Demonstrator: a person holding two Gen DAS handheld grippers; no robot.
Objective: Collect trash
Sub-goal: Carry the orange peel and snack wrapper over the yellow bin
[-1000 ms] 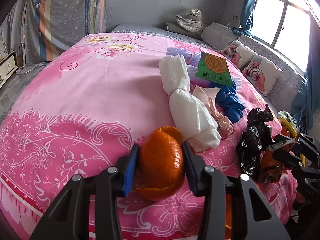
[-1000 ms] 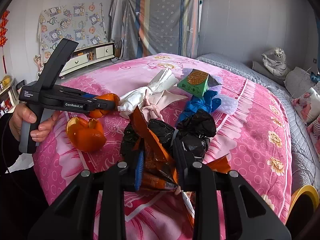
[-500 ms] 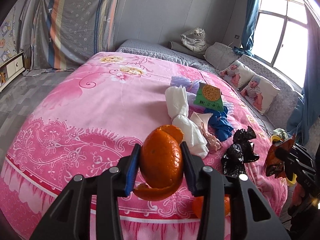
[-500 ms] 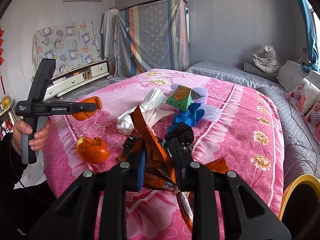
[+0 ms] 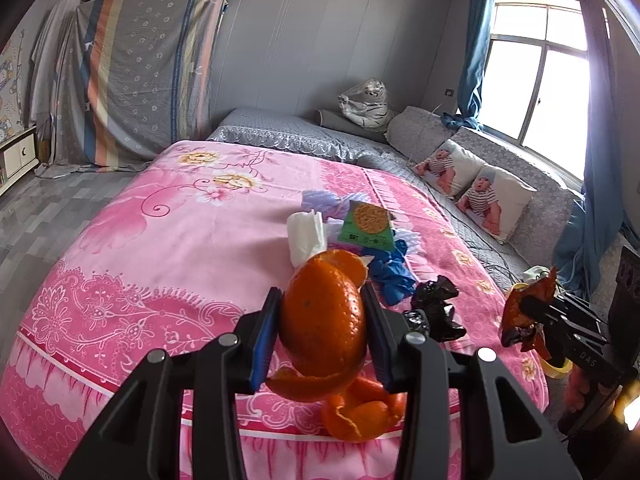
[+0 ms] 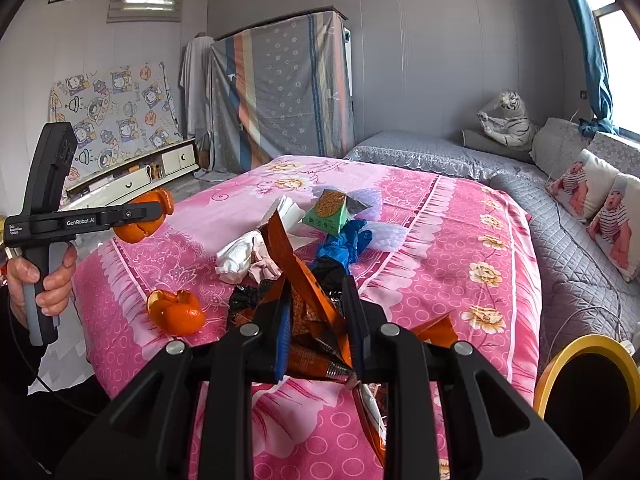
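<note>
The left claw [image 5: 323,326] is squeezing an orange peel [image 5: 324,320]; the right claw [image 6: 318,326] is squeezing an orange wrapper [image 6: 308,292] above the bed [image 6: 440,240].

Black handheld grippers, blue-padded fingers

Left gripper [image 6: 154,212] bears white "GenRobot.AI" lettering; silver screws stud the right gripper [image 6: 318,336]; bare-skinned hand [image 6: 44,280], dark sleeve.

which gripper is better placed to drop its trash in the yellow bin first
Right. The right gripper, shut on the orange wrapper, has the yellow bin close at its right side. The left gripper, shut on the orange peel, is farther away across the bed corner.
</note>
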